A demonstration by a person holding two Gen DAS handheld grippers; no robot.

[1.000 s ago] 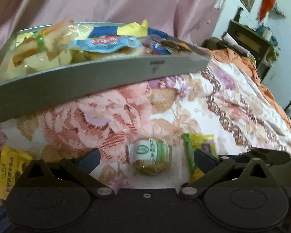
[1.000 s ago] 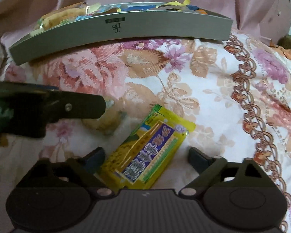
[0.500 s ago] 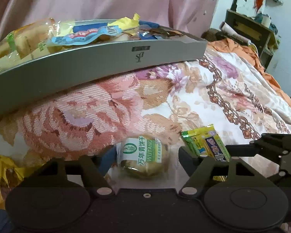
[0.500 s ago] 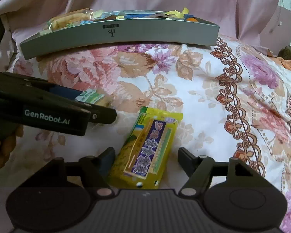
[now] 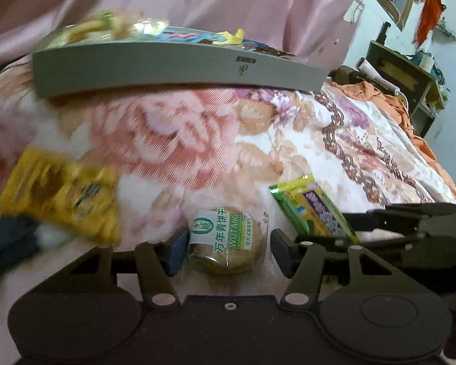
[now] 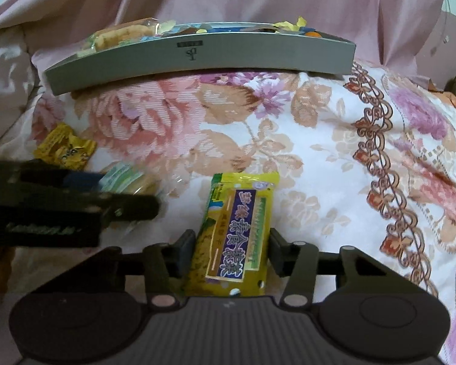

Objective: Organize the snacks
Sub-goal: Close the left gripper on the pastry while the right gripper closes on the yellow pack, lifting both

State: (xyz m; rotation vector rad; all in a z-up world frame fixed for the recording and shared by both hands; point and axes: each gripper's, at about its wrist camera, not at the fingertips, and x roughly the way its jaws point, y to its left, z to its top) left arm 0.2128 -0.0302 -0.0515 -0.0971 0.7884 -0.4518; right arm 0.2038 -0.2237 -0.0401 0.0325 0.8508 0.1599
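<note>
Both of your grippers reach forward low over a floral bedspread (image 6: 334, 164), side by side, pointing toward a grey tray (image 6: 197, 60) heaped with snacks at the far edge of the bed.

Your left gripper (image 5: 225, 243) straddles a round pastry in clear wrap (image 5: 228, 243). Its left pad touches the wrapper; the right one looks just beside the crinkled edge, so you cannot tell whether the grip has fully closed. That view is blurred at the left, where a loose yellow packet (image 5: 60, 194) lies on the bedspread.

Your right gripper (image 6: 228, 252) brackets a yellow and purple snack pack (image 6: 237, 231) lengthwise. Both pads sit against its long sides, and the jaws look closed on it, though how firm the squeeze is remains unclear.

To do this pick-up well, it seems wise to squeeze each wrapper across its filled middle rather than its loose film, since a pinch on film alone may slip. Lift straight up off the soft cloth before heading for the tray, and keep the grippers apart, as they sit close together.
</note>
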